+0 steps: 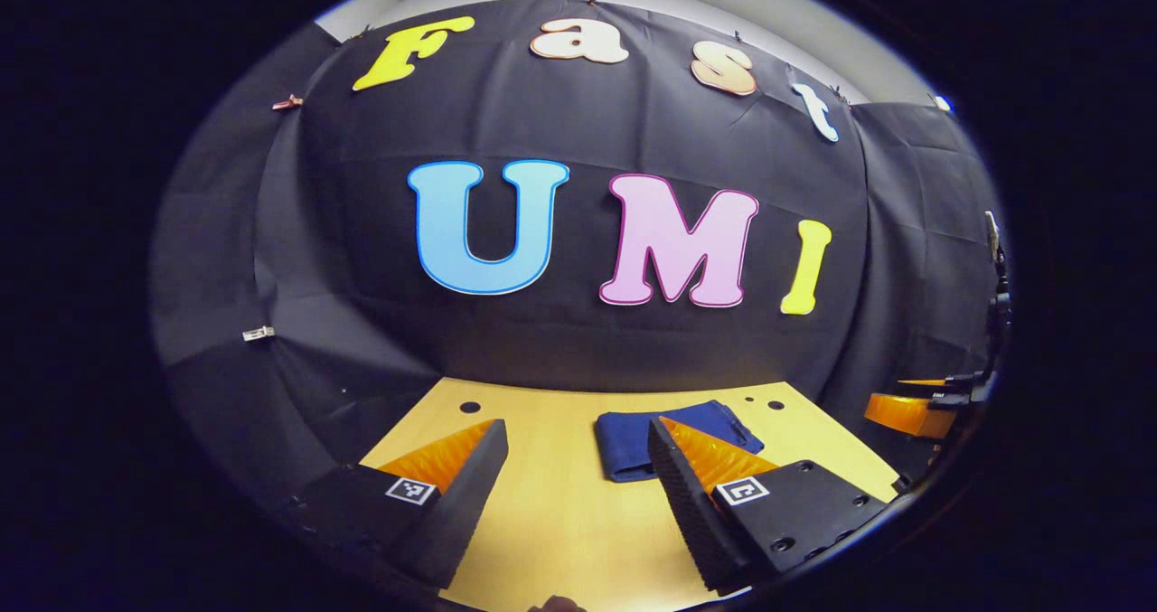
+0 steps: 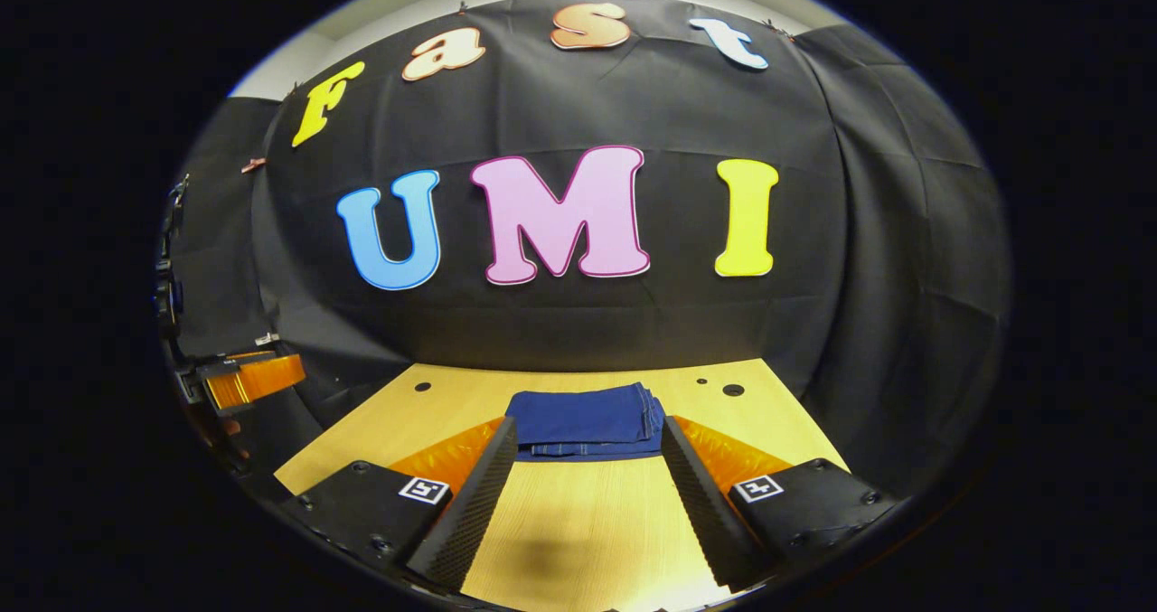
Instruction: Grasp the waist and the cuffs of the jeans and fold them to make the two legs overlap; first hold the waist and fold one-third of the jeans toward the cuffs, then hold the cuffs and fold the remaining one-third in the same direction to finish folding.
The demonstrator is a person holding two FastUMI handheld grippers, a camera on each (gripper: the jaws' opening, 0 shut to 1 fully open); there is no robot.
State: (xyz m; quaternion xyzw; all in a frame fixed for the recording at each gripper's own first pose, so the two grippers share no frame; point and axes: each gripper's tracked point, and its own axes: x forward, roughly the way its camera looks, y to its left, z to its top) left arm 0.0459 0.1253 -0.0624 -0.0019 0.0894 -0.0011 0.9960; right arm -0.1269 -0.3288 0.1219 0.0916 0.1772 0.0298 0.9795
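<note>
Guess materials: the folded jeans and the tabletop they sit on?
Jeans: dark blue denim by the look, matte, with stacked fold edges and a stitched seam along the near edge. Table: light wood or wood-look laminate; straight, fine grain lines, slight sheen, a few round holes near the back. Solid wood or veneer cannot be told.

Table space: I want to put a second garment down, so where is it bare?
The table is bare between the folded jeans and the near edge, and to the jeans' left toward the wall cloth. The middle back strip, under the jeans, is taken.
</note>
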